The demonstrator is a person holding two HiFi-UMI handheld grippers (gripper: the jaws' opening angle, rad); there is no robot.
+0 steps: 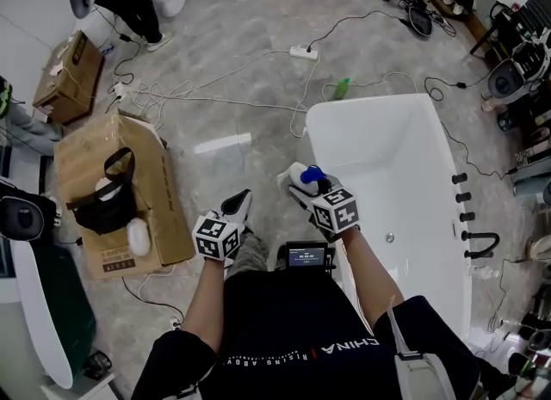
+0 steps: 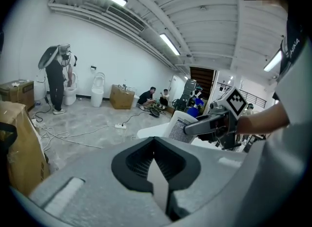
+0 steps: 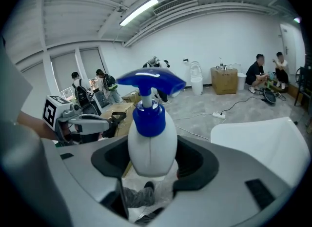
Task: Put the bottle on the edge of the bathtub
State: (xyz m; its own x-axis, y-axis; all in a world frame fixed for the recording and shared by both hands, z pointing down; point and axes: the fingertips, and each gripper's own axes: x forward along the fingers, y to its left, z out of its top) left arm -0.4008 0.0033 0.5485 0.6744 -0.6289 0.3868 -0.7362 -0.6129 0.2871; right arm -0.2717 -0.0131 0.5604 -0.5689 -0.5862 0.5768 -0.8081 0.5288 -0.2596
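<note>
My right gripper [image 1: 301,187] is shut on a white bottle [image 1: 300,174] with a blue pump head, held upright in the air beside the left rim of the white bathtub [image 1: 387,166]. In the right gripper view the bottle [image 3: 152,143] fills the middle between the jaws, and the bathtub [image 3: 263,133] lies to the right. My left gripper [image 1: 241,204] hovers a little left of the bottle, jaws together with nothing between them. The left gripper view shows its tips meeting [image 2: 155,145], with the bottle [image 2: 179,126] and the right gripper [image 2: 209,123] ahead to the right.
An open cardboard box [image 1: 151,209] holding a black bag stands on the floor at left. Cables and a power strip [image 1: 303,52] run across the floor beyond. A green bottle [image 1: 342,89] lies by the tub's far end. Black taps [image 1: 463,193] line its right side. People sit at the back.
</note>
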